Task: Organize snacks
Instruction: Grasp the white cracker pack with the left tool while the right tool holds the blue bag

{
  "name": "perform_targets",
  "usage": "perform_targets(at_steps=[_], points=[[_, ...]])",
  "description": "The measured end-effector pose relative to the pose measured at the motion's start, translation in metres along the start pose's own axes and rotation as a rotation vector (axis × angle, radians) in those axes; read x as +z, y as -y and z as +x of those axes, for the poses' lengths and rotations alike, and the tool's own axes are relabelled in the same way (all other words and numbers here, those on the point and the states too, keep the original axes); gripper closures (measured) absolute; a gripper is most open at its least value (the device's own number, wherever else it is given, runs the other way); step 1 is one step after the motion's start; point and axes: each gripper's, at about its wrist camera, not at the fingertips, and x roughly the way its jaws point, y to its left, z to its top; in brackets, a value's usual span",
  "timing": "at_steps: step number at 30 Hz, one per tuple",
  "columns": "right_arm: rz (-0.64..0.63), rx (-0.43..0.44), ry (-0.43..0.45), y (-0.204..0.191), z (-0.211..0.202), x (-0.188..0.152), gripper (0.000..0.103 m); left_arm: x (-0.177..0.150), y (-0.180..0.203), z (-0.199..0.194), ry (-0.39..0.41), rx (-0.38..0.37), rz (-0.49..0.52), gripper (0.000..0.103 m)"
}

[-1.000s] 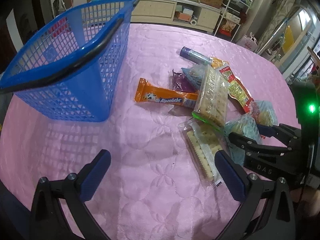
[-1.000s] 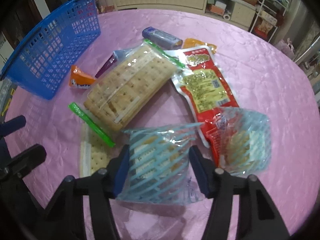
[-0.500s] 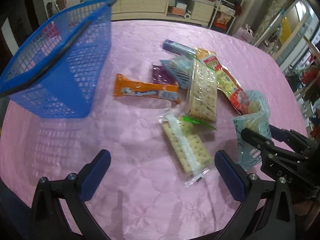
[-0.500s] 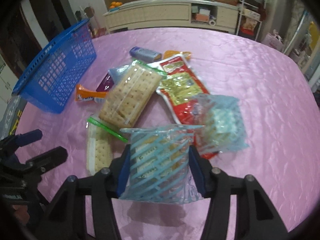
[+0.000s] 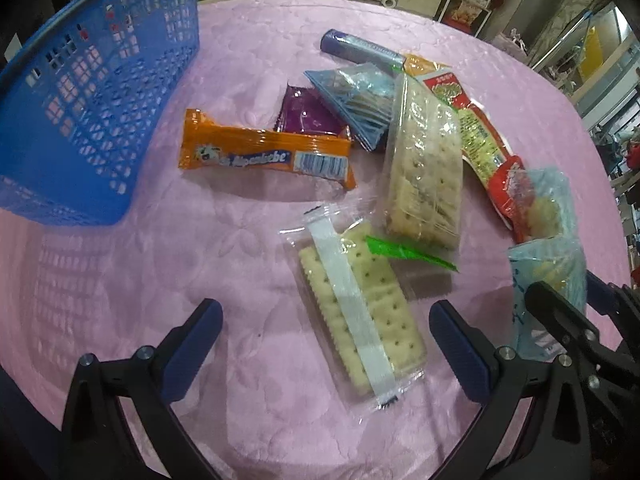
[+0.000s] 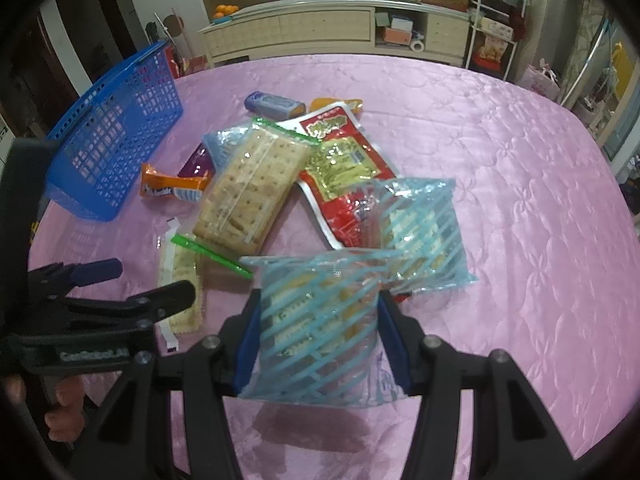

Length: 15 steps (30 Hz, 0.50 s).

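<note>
Right wrist view: pink worktop [image 6: 500, 168], cabinet [image 6: 320, 30] upper centre; right hand-held gripper [image 6: 320, 332] grasps striped packet [image 6: 316, 320] at bottom centre; left hand-held gripper [image 5: 324, 344] released.

Orange candy wrapper [image 5: 264, 156]: "Alpenliebe", blurred, beside a barcode. Left gripper [image 6: 132, 284] body: lettering too blurred to read surely. Red snack packet [image 6: 340, 152]: print illegible
</note>
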Motion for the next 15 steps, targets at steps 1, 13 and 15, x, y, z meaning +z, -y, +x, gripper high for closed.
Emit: perform_targets(at_steps=[1,13,15], points=[[0.002,0.002,0.0,0.0,0.0,0.0,0.044,0.001,0.001,0.003,-0.003,0.005,0.004,0.0],[0.009,0.016,-0.008,0.001,0.003,0.002,0.044,0.001,0.019,0.003,-0.005,0.018,0.07,0.049],[0.015,0.017,-0.017,0.0,0.003,0.002,0.044,0.001,0.017,0.001,-0.011,0.015,0.075,0.058]])
